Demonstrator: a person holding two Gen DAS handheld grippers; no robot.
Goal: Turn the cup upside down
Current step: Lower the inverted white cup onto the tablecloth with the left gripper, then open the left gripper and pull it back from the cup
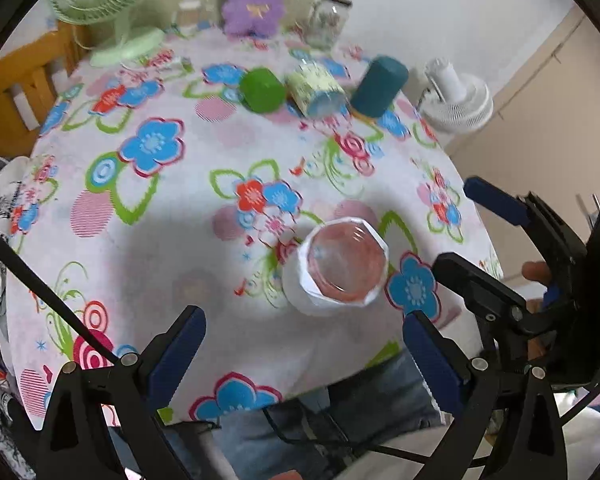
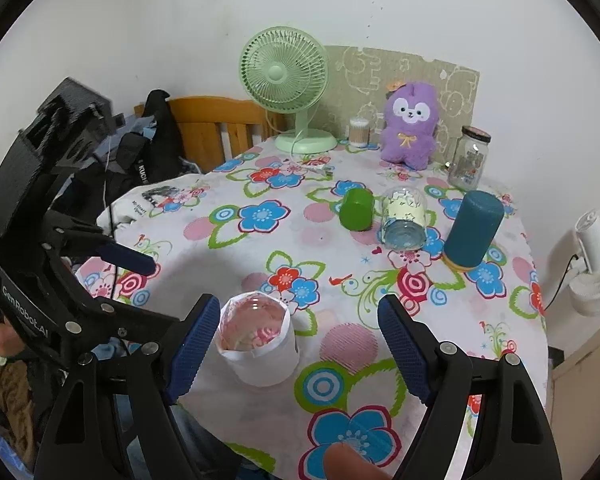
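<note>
The cup (image 2: 258, 340) stands mouth-up near the table's front edge, just ahead of me, a clear tumbler with a white paper sleeve wrapped round its wall and folded into facets at the rim. It is empty; I can see the tablecloth's pink print through its base. I judge it light and stiff, likely glass or hard plastic, so it could crack or skid if squeezed hard or dropped, and the paper may slide on the smooth wall beneath. I would take hold across the middle of the sleeve, below the rim, where the paper gives my pads some bite.

My right gripper (image 2: 296, 340) is spread wide and holds nothing; its left blue ribbed pad sits just beside the cup and the other stands well apart. My left gripper (image 1: 304, 352) is equally wide and empty, hovering on the near side of the cup.

The floral tablecloth (image 2: 340, 344) is thin and smooth, with little grip. Further back a green cup (image 2: 357, 209), a patterned clear cup (image 2: 405, 217) and a tall teal cup (image 2: 474, 229) stand in a row, all seemingly inverted. Behind them are a fan (image 2: 286, 80), a purple plush toy (image 2: 410, 124) and a glass jar (image 2: 470, 158)
</note>
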